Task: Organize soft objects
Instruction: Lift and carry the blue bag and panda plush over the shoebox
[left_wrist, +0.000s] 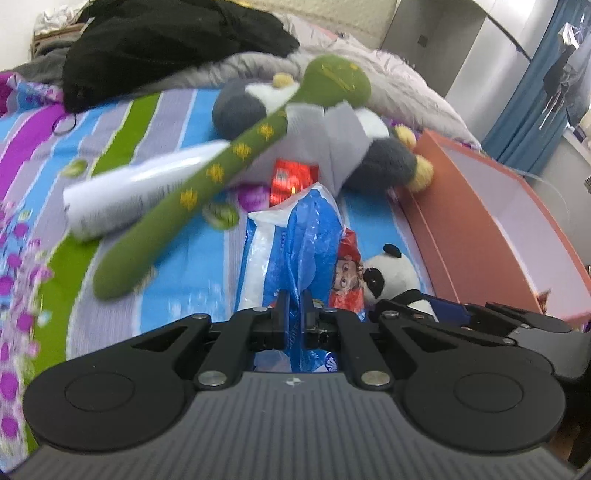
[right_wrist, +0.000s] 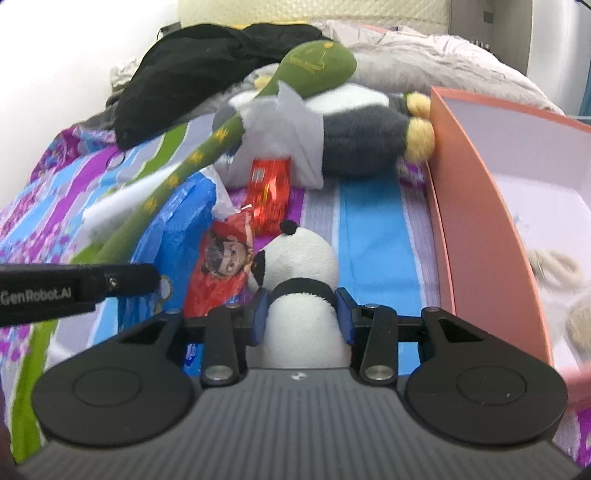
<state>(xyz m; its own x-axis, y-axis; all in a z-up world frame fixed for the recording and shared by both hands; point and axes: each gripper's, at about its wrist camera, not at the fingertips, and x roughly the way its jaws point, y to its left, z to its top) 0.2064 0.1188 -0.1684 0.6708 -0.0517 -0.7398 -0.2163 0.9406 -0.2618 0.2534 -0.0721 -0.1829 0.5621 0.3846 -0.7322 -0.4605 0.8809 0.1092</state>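
My left gripper (left_wrist: 294, 295) is shut on the edge of a crinkled blue and white plastic bag (left_wrist: 295, 236), which lies on the striped bedspread (left_wrist: 177, 110). A small panda plush (right_wrist: 303, 251) sits between the blue pads of my right gripper (right_wrist: 303, 299), which press on its body. In the left wrist view the panda (left_wrist: 391, 273) shows just right of the bag. A long green snake plush (left_wrist: 207, 177) lies slanted over a grey and white plush (left_wrist: 388, 155) farther back.
An open pink box (right_wrist: 476, 206) stands along the right, with pale soft things blurred inside. A cartoon snack packet (right_wrist: 221, 266), a red packet (right_wrist: 269, 192) and a white tube (left_wrist: 140, 184) lie around the bag. A black garment (left_wrist: 166, 40) is heaped at the back.
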